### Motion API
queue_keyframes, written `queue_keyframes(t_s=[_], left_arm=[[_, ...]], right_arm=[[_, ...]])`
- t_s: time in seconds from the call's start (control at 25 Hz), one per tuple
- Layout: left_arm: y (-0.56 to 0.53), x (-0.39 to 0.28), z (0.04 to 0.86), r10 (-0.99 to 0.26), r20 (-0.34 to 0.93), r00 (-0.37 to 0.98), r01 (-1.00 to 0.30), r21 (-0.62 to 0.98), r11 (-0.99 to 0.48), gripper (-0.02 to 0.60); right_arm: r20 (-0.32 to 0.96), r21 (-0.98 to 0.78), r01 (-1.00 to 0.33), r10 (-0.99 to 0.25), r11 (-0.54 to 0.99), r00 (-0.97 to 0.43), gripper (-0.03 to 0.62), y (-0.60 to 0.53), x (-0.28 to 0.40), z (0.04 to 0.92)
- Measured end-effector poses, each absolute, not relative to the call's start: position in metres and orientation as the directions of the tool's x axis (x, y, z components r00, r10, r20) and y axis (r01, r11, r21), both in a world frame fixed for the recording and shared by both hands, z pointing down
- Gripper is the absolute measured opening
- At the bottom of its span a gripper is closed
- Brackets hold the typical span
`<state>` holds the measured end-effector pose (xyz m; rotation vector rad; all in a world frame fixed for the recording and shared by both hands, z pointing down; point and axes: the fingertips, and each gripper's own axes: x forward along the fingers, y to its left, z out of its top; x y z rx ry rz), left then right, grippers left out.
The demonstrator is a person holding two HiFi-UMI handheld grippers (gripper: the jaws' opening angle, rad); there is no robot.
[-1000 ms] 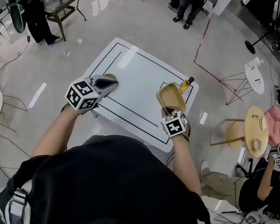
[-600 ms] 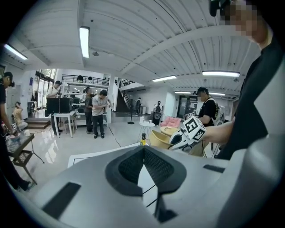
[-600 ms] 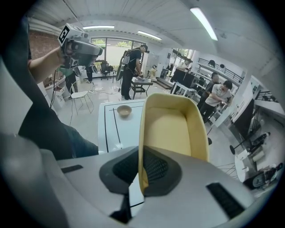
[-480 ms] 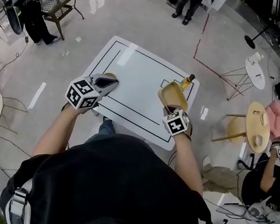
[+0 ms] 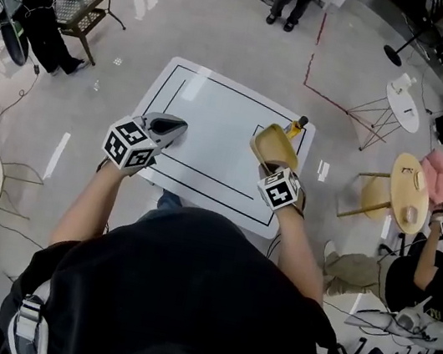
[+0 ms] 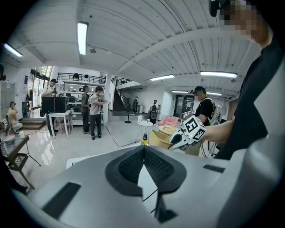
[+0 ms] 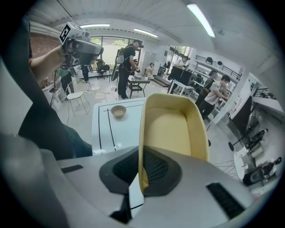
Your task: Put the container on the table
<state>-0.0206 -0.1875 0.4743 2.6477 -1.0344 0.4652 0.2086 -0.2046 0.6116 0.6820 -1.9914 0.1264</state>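
The head camera looks steeply down at the worktop (image 5: 211,140), and cameras on the left hand-held gripper (image 5: 171,127) and right hand-held gripper (image 5: 269,165) look across it too.

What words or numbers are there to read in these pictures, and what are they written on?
No text can be read anywhere.
Left marker cube and right marker cube: black-and-white square patterns only, no letters or numbers.
Yellow bottle: any label is too small to read.
Yellow container: plain, no print visible.
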Motion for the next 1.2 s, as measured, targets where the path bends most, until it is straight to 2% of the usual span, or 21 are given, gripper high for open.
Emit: queue_keyframes(t_s=[1.2], left_arm=[[-0.270,-0.033,0.491,-0.546,0.400,0.736,-0.644,0.167,-0.747,0.008]], right_arm=[[0.858,0.170,-0.550,-0.398,0.818,-0.326,0.008,-0.276,0.186,0.626]])
